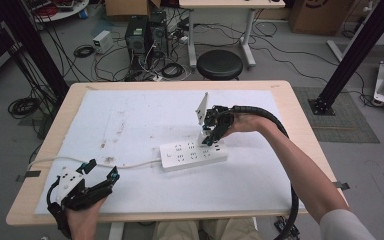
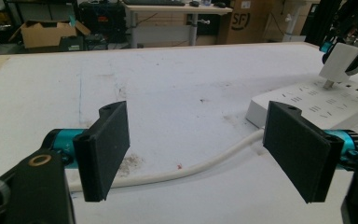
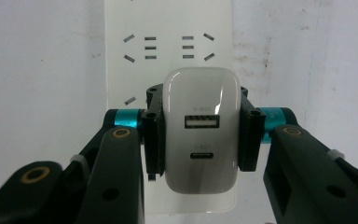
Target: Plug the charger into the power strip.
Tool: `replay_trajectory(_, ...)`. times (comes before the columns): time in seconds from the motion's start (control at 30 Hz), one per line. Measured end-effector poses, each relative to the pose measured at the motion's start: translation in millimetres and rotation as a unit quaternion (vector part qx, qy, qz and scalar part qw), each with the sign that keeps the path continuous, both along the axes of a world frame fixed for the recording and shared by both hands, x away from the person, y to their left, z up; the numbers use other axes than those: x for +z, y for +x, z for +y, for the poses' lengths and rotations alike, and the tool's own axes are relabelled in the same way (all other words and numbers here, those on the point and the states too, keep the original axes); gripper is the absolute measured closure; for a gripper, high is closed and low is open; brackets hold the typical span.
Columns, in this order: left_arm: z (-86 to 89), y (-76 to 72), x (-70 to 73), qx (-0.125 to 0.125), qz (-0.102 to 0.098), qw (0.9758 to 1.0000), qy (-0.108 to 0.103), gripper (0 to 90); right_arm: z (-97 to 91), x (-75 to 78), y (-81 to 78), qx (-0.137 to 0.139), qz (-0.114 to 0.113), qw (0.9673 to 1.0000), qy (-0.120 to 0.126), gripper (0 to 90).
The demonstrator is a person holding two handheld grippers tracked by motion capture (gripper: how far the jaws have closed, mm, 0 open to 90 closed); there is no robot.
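I see a black round stool (image 1: 220, 64) just beyond the table's (image 1: 290, 107) far edge, with cables and computer boxes on the floor behind it. A white sheet (image 1: 130, 115) covers most of the table. On it, right of the middle, lies a white power strip (image 1: 193, 155); its white cord (image 1: 130, 165) runs toward the left edge and crosses in front of my left tool (image 1: 101, 171), between it and the strip. That left tool sits near the near left corner, jaws spread wide and holding nothing. My right tool (image 1: 211, 131) is over the strip's right part, pointing down, clenched on a white charger (image 3: 201, 130) from both sides. In the left gripper view the charger's prong meets the strip's top face.
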State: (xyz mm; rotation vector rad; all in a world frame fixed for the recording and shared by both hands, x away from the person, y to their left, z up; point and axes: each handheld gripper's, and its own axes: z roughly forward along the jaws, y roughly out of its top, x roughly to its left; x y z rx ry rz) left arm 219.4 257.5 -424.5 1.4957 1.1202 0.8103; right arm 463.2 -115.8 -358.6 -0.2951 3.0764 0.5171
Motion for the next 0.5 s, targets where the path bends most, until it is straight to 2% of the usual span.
replay_trajectory(0.03,0.0,0.0,-0.2,0.001,-0.001,1.0000,-0.002,22.8,1.5,-1.5,-0.7,0.001,-0.001,1.0000,-0.006,63.3)
replay_trajectory(0.5,-3.7,1.7,-1.5,-0.003,0.003,1.0000,-0.001,23.0,7.9,-1.3,-1.9,0.002,-0.005,0.9999,-0.014,63.4)
